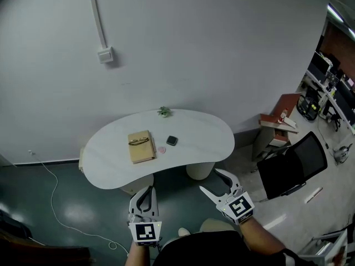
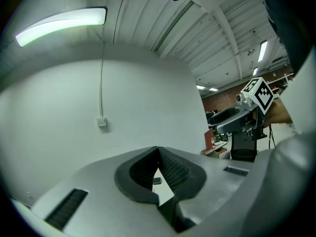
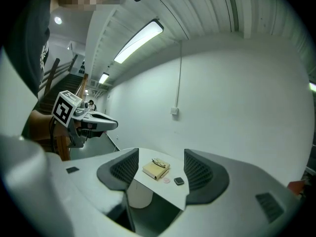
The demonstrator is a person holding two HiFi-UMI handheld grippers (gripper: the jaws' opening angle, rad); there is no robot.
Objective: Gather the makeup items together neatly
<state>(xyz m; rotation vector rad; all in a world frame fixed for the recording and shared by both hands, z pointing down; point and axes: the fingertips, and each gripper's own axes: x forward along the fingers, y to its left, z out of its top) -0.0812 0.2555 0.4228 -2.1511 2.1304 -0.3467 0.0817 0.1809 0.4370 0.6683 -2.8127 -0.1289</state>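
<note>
Left tongs [image 1: 148,190] sit low in the head view, just left of centre, tips pressed together with nothing caught between them. Through the slit below those tips, the left gripper view lets me see a scrap of the white table [image 1: 205,137] far beyond. Right tongs [image 1: 209,180] hang beside them at lower centre-right, jaws spread wide and empty, pointing up-frame toward the table.

Both pairs are well short of the table's near edge, apart from everything on it. From the right gripper view I see the makeup things framed in the gap between the open jaws, though far off. The pink round piece [image 1: 161,149] lies nearest me, just beside the right edge of a tan book [image 1: 141,146]. The black compact [image 1: 172,141] sits a little further back and to the right of it, near but not touching. A pair of glasses [image 1: 139,142] rests on top of the book.

At the table's far edge, against the wall, is a small green sprig [image 1: 164,112]. A black chair [image 1: 291,165] stands off at mid-right of the frame.
</note>
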